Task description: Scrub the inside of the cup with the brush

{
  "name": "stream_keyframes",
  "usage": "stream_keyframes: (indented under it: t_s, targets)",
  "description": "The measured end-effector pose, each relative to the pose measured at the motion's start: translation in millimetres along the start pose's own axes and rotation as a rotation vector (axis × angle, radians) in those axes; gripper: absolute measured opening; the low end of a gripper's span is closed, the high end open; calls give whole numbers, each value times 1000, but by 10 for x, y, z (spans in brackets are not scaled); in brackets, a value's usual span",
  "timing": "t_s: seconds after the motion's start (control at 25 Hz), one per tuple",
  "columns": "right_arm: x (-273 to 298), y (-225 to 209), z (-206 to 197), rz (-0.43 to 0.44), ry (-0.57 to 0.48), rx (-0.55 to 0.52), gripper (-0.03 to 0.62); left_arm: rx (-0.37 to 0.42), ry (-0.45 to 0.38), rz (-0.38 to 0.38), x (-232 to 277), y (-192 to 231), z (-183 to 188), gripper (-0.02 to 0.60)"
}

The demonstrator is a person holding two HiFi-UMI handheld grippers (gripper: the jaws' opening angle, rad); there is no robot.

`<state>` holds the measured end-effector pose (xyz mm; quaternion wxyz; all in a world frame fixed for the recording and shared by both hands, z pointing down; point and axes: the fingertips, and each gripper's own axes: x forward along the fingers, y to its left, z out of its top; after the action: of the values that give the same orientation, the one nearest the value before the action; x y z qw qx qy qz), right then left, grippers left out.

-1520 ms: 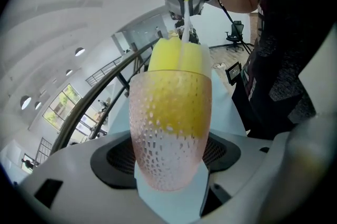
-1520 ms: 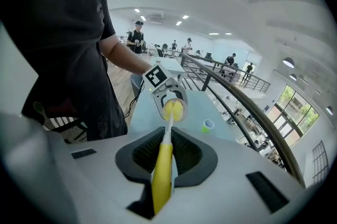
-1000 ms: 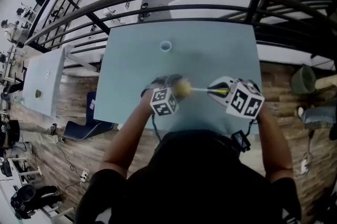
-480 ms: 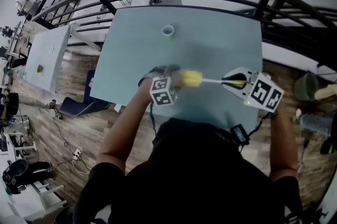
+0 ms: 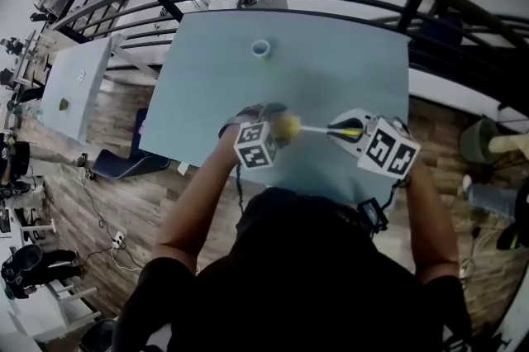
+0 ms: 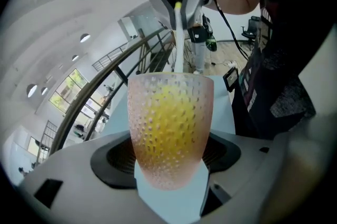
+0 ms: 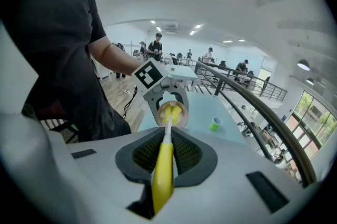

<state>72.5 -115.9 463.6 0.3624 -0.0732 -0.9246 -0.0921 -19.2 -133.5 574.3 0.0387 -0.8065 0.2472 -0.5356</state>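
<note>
Head view, left gripper (image 5: 266,126), cup (image 5: 287,127) sideways, right gripper (image 5: 335,130), brush (image 5: 315,129) inside

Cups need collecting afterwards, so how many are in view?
2. A dimpled cup is gripped by the left gripper, with the brush head inside it; a small green cup stands alone far across the table. None appears hidden.

The cup (image 6: 170,165) is dimpled pink, brush (image 7: 163,175) yellow, table (image 5: 331,86) pale blue.
</note>
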Motion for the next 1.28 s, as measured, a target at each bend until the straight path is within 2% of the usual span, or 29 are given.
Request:
stream_keyframes:
  t_s: [0.16,0.44,0.8,1.04,1.28]
  targets:
    - [3,46,19,-3,-12,-20,44,-21,-15,16,-54,5,-10,351]
    - [-201,111,-82,-2,9,-35,44,-3,21,13,-29,-16,-74,351]
    - [-454,108,-315,-10,44,-2,44,-23,46,22,-28,5,-225,351]
    - [-440,20,-243,-38,44,-15,44,-17,-15,2,-40,-19,-125,351]
    - [-258,83,-157,-3,50,-33,44,-5,-85,-29,-86,-138,83,351]
